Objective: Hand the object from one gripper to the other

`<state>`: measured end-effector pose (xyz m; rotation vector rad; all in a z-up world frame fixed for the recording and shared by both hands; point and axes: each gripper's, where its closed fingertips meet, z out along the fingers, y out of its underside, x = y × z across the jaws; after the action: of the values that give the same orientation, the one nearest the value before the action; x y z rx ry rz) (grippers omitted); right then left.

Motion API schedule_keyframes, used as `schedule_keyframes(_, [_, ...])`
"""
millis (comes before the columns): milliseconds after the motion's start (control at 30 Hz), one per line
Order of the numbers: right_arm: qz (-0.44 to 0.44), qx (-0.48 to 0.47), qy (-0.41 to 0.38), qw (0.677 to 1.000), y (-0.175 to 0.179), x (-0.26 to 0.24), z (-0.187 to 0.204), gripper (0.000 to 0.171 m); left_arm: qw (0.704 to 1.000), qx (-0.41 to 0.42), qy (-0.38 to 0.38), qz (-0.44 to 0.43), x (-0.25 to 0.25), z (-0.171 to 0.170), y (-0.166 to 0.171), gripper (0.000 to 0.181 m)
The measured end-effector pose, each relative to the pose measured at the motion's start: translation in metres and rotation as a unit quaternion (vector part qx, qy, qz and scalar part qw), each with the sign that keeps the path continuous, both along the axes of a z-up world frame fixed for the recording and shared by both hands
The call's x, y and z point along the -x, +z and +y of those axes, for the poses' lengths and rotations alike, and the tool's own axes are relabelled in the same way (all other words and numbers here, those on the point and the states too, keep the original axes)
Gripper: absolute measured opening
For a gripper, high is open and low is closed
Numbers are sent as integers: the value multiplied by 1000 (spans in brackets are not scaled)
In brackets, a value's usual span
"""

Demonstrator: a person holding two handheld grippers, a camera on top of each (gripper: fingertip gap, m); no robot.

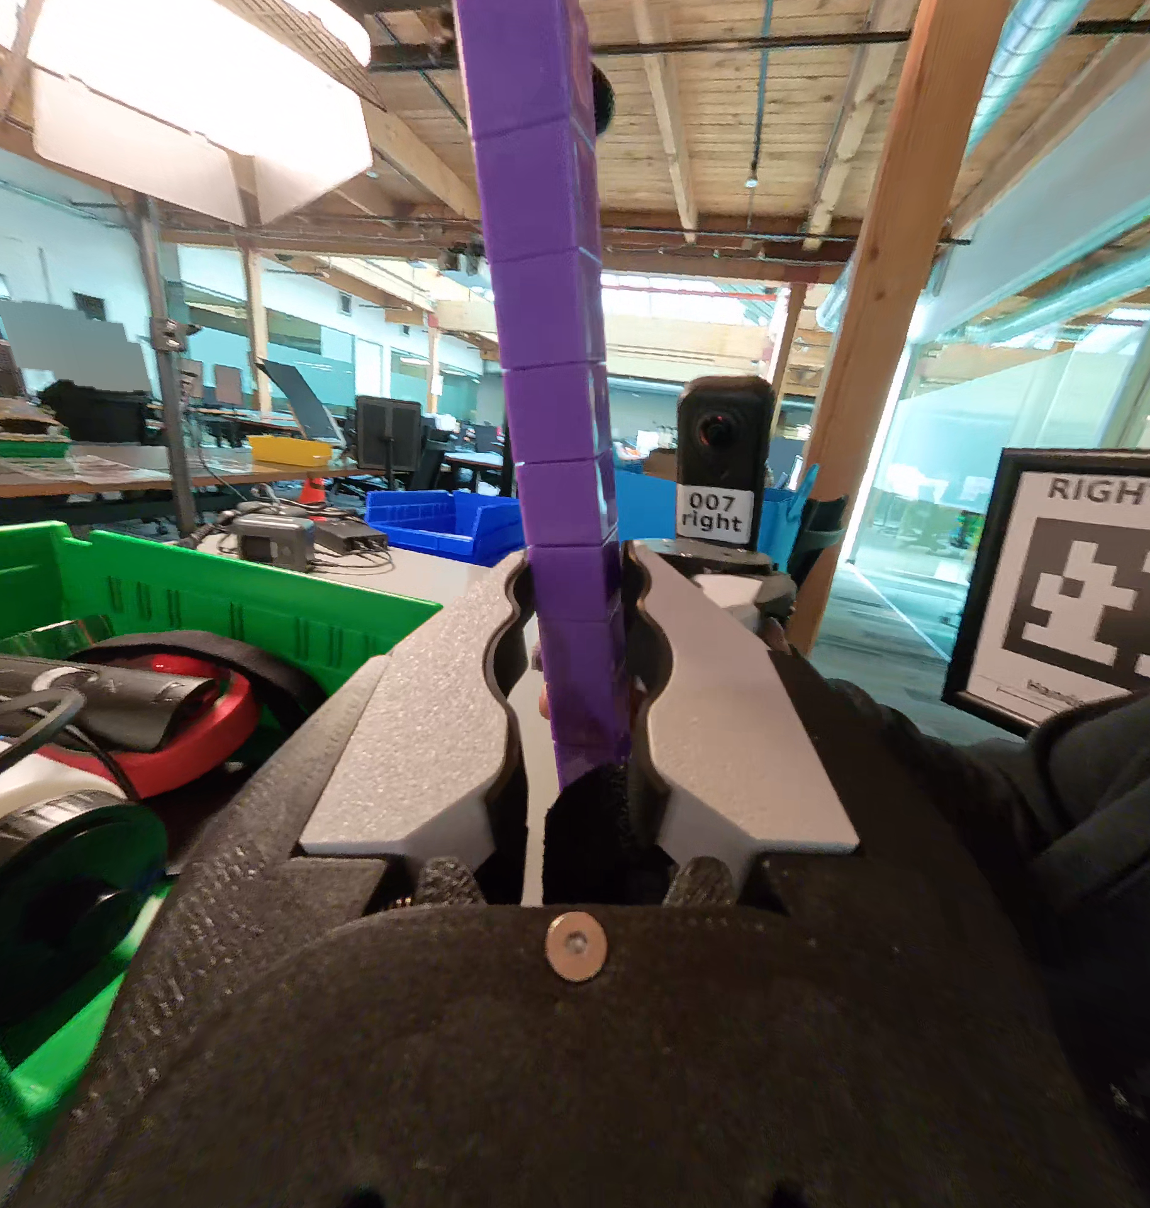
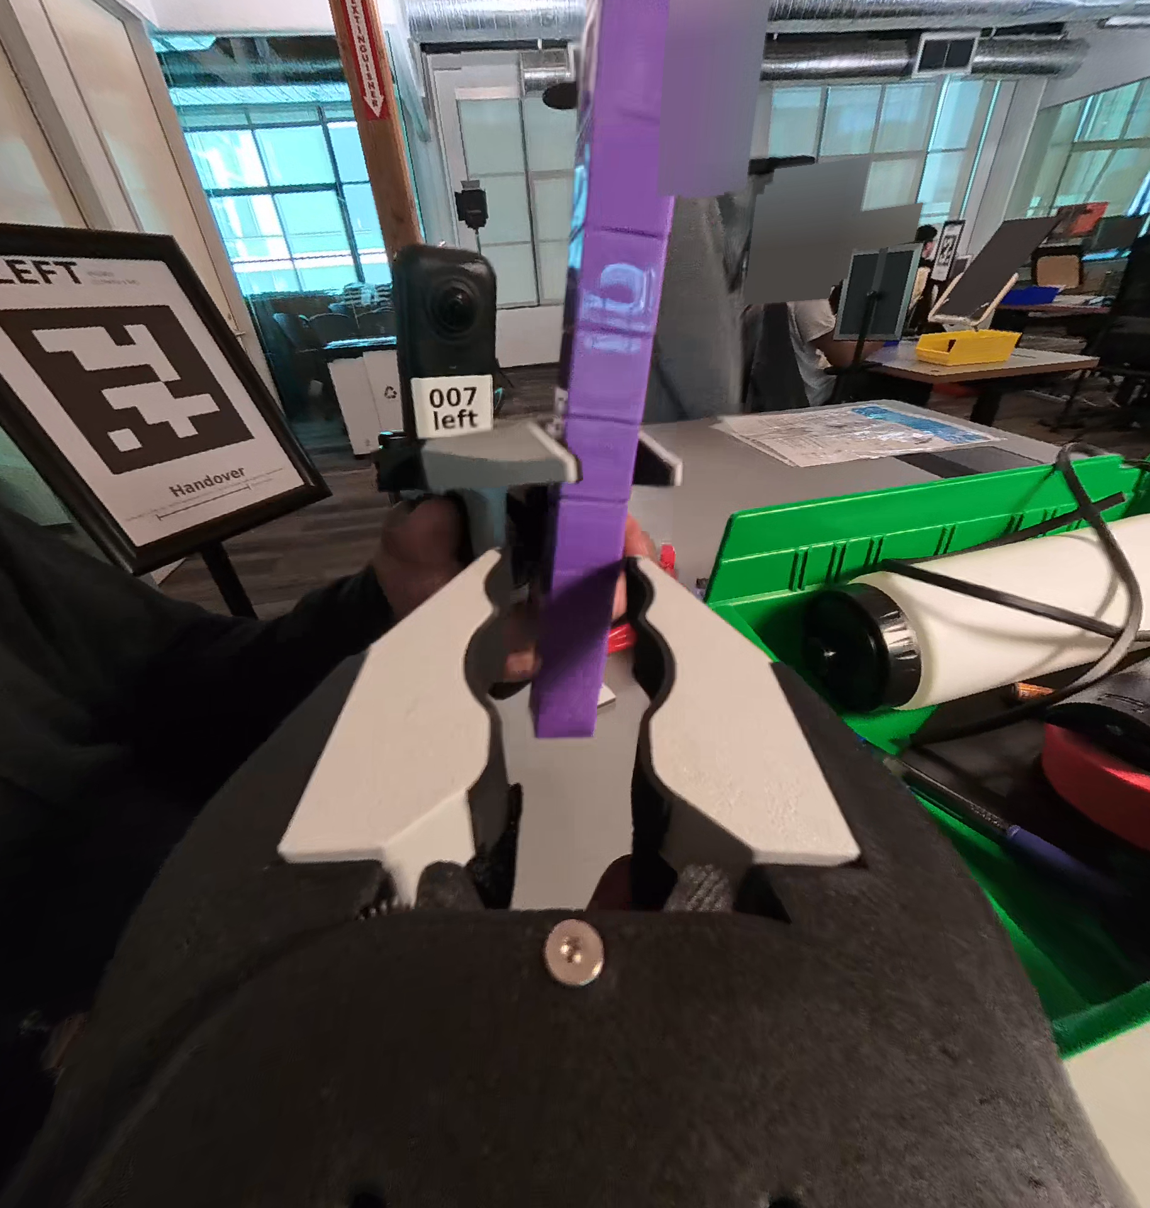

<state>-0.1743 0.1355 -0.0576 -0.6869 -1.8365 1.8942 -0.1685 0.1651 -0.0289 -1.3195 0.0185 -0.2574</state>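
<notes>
A long purple segmented bar [image 1: 553, 405] stands upright. My left gripper [image 1: 579, 562] is shut on it, both fingers pressing its sides near the lower end. In the right wrist view the bar [image 2: 615, 366] hangs down between the fingers of my right gripper [image 2: 566, 569]. These are open: the right finger is at the bar and a gap shows on the left. The left gripper [image 2: 608, 461] shows beyond, clamped on the bar higher up. The bar's lower end sits inside the right jaws. The right gripper's camera [image 1: 723, 444] shows behind the bar.
A green bin [image 2: 886, 523] stands to one side with a white cylinder [image 2: 1017, 608], a red ring [image 2: 1108, 784] and a black cable in it. Framed marker signs [image 1: 1082, 588] [image 2: 121, 392] stand nearby. A blue bin [image 1: 441, 523] sits on the grey table [image 2: 723, 470]. Less than 4 cm separates the two grippers' tips.
</notes>
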Motion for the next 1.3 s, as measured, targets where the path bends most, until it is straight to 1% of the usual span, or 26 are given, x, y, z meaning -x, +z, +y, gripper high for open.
schedule_keyframes(33, [-9, -6, 9, 1000, -3, -1, -3, 42, 1000, -8, 10, -6, 4, -2, 2, 26])
schedule_keyframes(67, [-19, -17, 17, 1000, -9, -2, -5, 43, 1000, -16, 11, -15, 7, -4, 5, 26])
schedule_keyframes(100, [-26, -34, 17, 999, -15, -2, -8, 39, 999, -25, 6, -26, 8, -6, 8, 26])
schedule_keyframes(133, [-28, -50, 12, 998, -20, 0, -9, 29, 999, -32, 3, -36, 9, -7, 10, 26])
schedule_keyframes(167, [-25, -57, 8, 998, -22, 1, -10, 26, 999, -36, -1, -40, 9, -8, 11, 26])
schedule_keyframes(267, [-22, -42, -4, 999, -17, 4, -6, 23, 998, -41, -5, -38, 6, -8, 13, 27])
schedule_keyframes(333, [-13, -18, 3, 1000, -8, 1, -3, 23, 999, -19, -16, -30, 1, -4, 6, 32])
schedule_keyframes(400, [-9, 4, 13, 1000, -1, -3, -1, 22, 1000, 5, -25, -15, -6, 2, -2, 29])
schedule_keyframes(433, [-7, 5, 8, 1000, 0, -2, 0, 22, 1000, 3, -20, -6, -6, 2, -1, 28])
schedule_keyframes(467, [-4, 4, -2, 1000, 0, 0, 2, 25, 1000, 0, -10, 1, -5, 2, 0, 26])
schedule_keyframes(533, [-8, -6, -7, 1000, -3, 2, 2, 42, 1000, -8, 15, 8, 2, -1, 3, 25])
schedule_keyframes(567, [-14, -15, -6, 1000, -7, 2, 1, 41, 1000, -16, 18, 2, 5, -3, 5, 25])
schedule_keyframes(600, [-19, -24, -7, 1000, -11, 3, 0, 37, 1000, -26, 14, -8, 7, -6, 8, 25])
schedule_keyframes(633, [-18, -28, -13, 999, -12, 4, 1, 25, 999, -33, 7, -18, 7, -7, 10, 24])
schedule_keyframes(767, [-2, -17, -12, 1000, -6, 3, 1, 25, 998, -48, -20, -43, 4, -10, 15, 25])
schedule_keyframes(867, [-5, -1, -8, 1000, -2, 2, 3, 25, 998, -46, -16, -39, 4, -10, 14, 25])
schedule_keyframes(900, [0, 2, -20, 1000, 0, 4, 6, 27, 998, -46, -11, -36, 5, -10, 14, 25])
schedule_keyframes(933, [15, 2, -41, 999, 4, 7, 10, 33, 998, -49, 3, -32, 8, -10, 15, 25])
schedule_keyframes(967, [37, -1, -62, 997, 9, 9, 14, 40, 998, -50, 21, -31, 13, -11, 15, 25])
schedule_keyframes(1000, [63, -9, -81, 995, 14, 10, 17, 43, 998, -45, 34, -36, 19, -11, 13, 25])
schedule_keyframes(1067, [127, -47, -124, 983, 22, 10, 22, 46, 997, -32, 46, -61, 28, -9, 8, 24])
schedule_keyframes(1100, [165, -81, -149, 972, 24, 10, 23, 46, 996, -28, 44, -77, 31, -8, 7, 24])
schedule_keyframes(1200, [265, -210, -198, 920, 18, 10, 19, 47, 992, -29, 44, -118, 39, -8, 4, 24])
schedule_keyframes(1300, [296, -293, -223, 881, 5, 17, 16, 50, 987, -39, 16, -157, 40, -9, 5, 24])
